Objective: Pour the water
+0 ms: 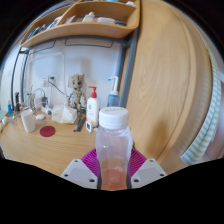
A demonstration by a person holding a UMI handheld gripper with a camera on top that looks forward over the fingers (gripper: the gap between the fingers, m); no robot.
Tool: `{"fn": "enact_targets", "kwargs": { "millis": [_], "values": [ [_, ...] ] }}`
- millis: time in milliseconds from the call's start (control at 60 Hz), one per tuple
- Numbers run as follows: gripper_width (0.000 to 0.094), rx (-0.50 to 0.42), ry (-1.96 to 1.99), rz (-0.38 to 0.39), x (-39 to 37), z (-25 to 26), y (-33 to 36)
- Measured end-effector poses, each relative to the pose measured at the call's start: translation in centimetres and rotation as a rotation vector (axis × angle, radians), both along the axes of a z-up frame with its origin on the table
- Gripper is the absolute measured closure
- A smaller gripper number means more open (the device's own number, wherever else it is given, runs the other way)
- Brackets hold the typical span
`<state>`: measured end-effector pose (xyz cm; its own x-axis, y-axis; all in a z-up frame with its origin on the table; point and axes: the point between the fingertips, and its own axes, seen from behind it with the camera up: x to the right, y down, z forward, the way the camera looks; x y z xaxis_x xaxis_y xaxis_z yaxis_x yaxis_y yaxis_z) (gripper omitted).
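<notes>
While a wooden tabletop stretched ahead, a clear plastic bottle with a white screw cap stood upright between the fingers of the gripper, its base down among the magenta pads. Both fingers pressed against the bottle's sides, pinching it. Beyond it stood a white pump bottle with a red label, a small wooden figure, a white cup and a red coaster, all well apart from the held bottle. A wooden shelf hung above, and a tall wooden panel rose just beside the bottle.
</notes>
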<state>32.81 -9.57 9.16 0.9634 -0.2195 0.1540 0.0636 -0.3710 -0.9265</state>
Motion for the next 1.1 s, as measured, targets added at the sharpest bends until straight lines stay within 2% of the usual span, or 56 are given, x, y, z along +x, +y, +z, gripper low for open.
{"fn": "enact_targets", "kwargs": {
  "millis": [183,400,550,700,800,817,833,1100],
  "values": [
    [0.0598,-0.091,-0.231,0.075,-4.7,3.3,5.2],
    [0.0590,-0.187,-0.675,0.260,-12.8,7.0,12.6],
    [0.0591,-0.226,-1.031,0.404,-18.6,7.2,17.1],
    [0.0591,-0.266,-1.331,0.489,-23.3,6.9,19.5],
    [0.0593,-0.282,-1.475,0.515,-25.0,6.7,21.0],
    [0.0549,-0.283,-1.501,0.504,-25.3,6.6,20.9],
    [0.0577,-0.283,-1.529,0.505,-25.6,6.7,21.1],
    [0.0577,-0.284,-1.827,0.517,-27.8,6.9,23.3]
  ]
}}
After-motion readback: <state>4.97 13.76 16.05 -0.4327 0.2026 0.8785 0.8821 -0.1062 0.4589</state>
